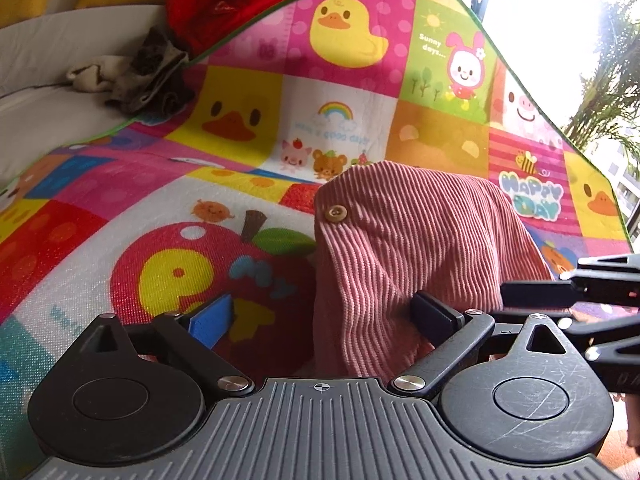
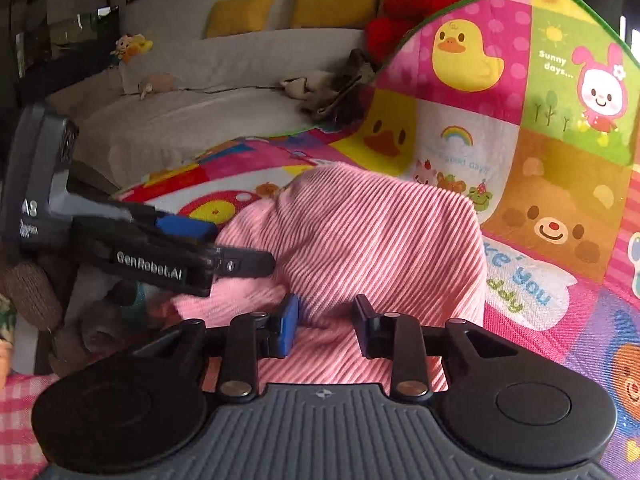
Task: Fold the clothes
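Note:
A pink corduroy garment with a wooden button lies humped on the colourful play mat. My left gripper stands wide open. Its blue pad is over the mat's apple print and its black pad rests against the garment's near left part, with nothing pinched. In the right wrist view the same garment fills the middle. My right gripper hovers over its near edge, jaws partly apart, pink cloth in the gap and neither pad pressing it. The left gripper's fingers reach in from the left.
The mat curves up at the back and right. Behind it is a white sofa with yellow cushions, a red fabric heap and crumpled grey cloth. Pink checked fabric and a brown knitted sleeve sit at lower left.

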